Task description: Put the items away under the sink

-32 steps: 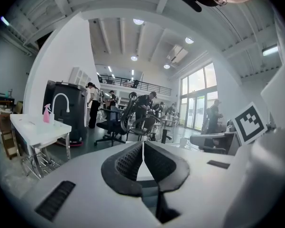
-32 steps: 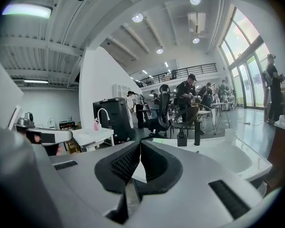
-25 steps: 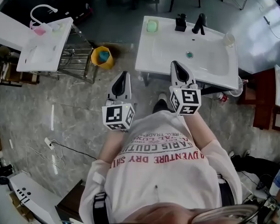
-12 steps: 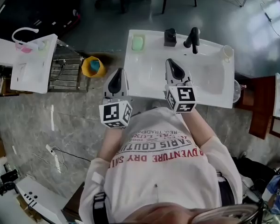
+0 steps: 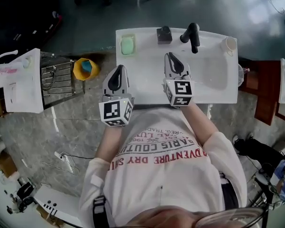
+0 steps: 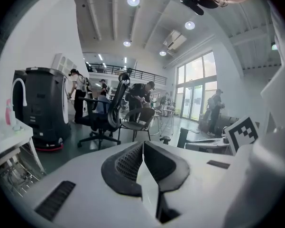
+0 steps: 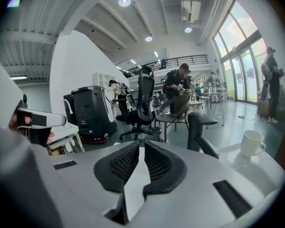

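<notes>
A white sink (image 5: 218,96) stands in front of me. On its back ledge are a green soap bar (image 5: 127,45), a small black dispenser (image 5: 164,34), a black faucet (image 5: 191,34) and a white cup (image 5: 229,43). My left gripper (image 5: 118,69) hangs over the sink's left front part, shut and empty (image 6: 142,144). My right gripper (image 5: 170,56) is over the sink's middle, just in front of the dispenser, shut with nothing in it (image 7: 142,144). The faucet (image 7: 201,126) and cup (image 7: 250,143) lie ahead to its right. The space under the sink is hidden.
A yellow bucket (image 5: 84,68) stands on the floor left of the sink, next to a metal rack (image 5: 52,77) and a second white basin (image 5: 19,82). A red-brown cabinet (image 5: 264,91) is at the right. Office chairs (image 6: 106,113) and people stand behind.
The person has stepped up to the sink. Both grippers have moved forward from its front edge to above its top. Both stay shut.
</notes>
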The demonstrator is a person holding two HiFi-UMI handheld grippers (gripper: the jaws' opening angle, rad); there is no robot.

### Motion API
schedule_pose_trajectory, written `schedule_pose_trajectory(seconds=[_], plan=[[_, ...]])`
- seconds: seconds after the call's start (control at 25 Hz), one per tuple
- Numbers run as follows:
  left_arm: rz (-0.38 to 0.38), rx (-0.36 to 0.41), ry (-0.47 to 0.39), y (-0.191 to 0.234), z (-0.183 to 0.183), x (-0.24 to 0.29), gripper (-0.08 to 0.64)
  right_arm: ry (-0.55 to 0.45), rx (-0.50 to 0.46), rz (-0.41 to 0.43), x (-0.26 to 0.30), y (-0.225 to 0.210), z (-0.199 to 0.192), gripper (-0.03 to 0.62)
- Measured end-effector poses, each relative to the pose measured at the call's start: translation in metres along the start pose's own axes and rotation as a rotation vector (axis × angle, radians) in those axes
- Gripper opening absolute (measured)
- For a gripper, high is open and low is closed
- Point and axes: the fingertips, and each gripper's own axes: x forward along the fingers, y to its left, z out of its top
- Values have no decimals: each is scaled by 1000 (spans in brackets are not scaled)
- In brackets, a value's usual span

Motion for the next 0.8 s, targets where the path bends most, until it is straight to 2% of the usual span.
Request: schedule_pose_trajectory(seconds=[0.08, 0.12, 0.16, 0.2, 0.44, 0.56, 0.8], plan=[[-38, -10, 25, 3, -8, 16, 28, 13, -1, -32, 11, -4, -9, 37], [-56, -17, 38, 4, -12, 24, 28, 14, 3, -42, 17, -5, -12, 97], [-73, -23, 49, 6, -15, 31, 28, 11, 8, -51, 24, -5, -14, 186], [-89, -25, 56, 9, -17, 39, 28, 4, 9, -64, 32, -7, -16, 225], [-148, -34, 92, 20, -36, 73, 28, -12, -18, -198, 83, -30, -33, 346], [-180, -25, 118, 23, -49, 86, 28, 11, -7, -251, 108, -44, -45, 368], [-224, -58, 174, 29, -79, 102, 28, 60, 21, -298, 139, -60, -69, 374]])
